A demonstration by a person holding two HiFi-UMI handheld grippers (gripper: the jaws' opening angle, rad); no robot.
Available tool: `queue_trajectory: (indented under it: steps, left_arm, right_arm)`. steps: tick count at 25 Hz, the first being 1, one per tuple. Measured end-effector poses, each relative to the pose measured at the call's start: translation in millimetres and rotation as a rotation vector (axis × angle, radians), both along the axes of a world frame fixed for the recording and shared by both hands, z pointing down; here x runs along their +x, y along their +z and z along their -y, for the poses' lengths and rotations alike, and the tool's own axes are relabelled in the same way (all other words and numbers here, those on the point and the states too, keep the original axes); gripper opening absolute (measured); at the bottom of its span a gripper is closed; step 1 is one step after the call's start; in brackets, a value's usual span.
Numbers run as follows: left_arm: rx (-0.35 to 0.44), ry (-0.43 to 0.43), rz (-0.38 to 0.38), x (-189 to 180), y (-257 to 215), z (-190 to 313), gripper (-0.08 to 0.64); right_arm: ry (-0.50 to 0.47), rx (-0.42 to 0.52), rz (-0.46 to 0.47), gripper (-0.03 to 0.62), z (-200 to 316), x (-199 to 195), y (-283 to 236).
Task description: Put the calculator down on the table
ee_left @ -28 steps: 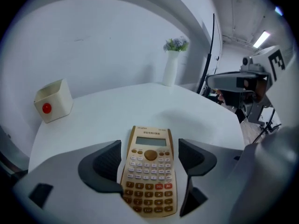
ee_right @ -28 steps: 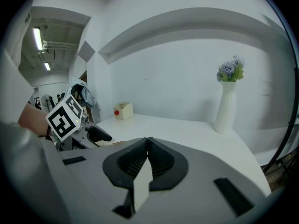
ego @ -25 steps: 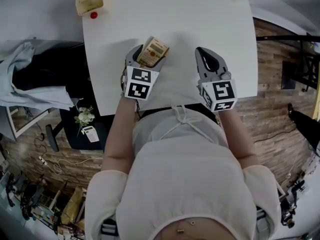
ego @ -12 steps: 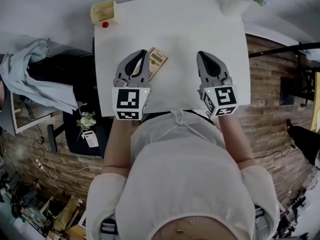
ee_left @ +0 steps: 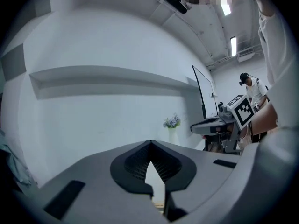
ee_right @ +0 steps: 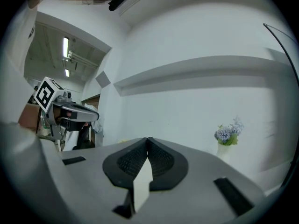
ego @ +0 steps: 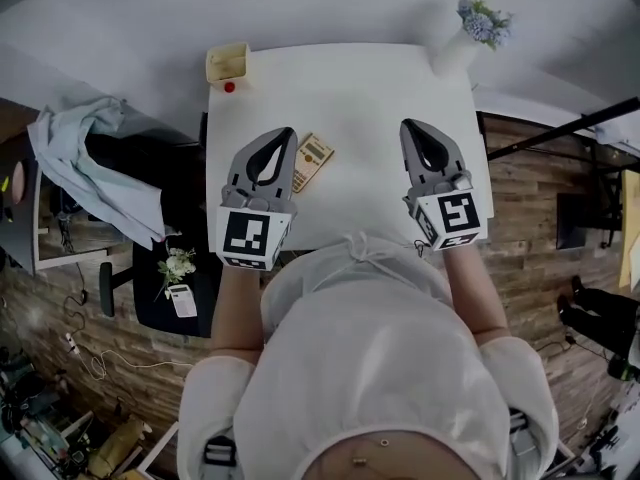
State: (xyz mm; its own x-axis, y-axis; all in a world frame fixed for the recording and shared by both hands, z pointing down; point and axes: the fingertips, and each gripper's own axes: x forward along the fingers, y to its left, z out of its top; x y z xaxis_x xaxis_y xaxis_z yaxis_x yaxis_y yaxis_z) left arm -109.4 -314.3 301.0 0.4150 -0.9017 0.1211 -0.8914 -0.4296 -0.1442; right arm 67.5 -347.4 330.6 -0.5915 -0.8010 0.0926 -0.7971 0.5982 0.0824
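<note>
The tan calculator (ego: 311, 160) lies flat on the white table (ego: 360, 98), just right of my left gripper (ego: 283, 134). That gripper is shut with nothing in it, raised above the table's front left part. My right gripper (ego: 412, 128) is also shut and empty, held up over the table's front right. In the left gripper view the jaws (ee_left: 150, 143) meet at their tips against the far wall, and the right gripper view shows its jaws (ee_right: 147, 140) closed the same way.
A yellow box (ego: 228, 64) with a red button stands at the table's back left corner. A white vase of flowers (ego: 470, 30) stands at the back right. A dark chair with pale cloth (ego: 90, 158) sits left of the table.
The left gripper let go of the calculator, which now lies on the table, then closed empty. Both grippers rose toward the camera.
</note>
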Motion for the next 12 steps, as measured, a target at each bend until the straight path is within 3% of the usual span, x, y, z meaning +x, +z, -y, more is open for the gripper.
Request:
queue_trajectory:
  steps: [4, 12]
  left_arm:
    - [0.032, -0.010, -0.031, -3, -15, -8, 0.018]
    - [0.010, 0.012, -0.090, -1, -14, -16, 0.018]
  right_arm:
    - [-0.027, 0.022, 0.009, 0.005, -7, 3, -8]
    - [-0.064, 0.032, 0.033, 0.003, -21, 3, -13]
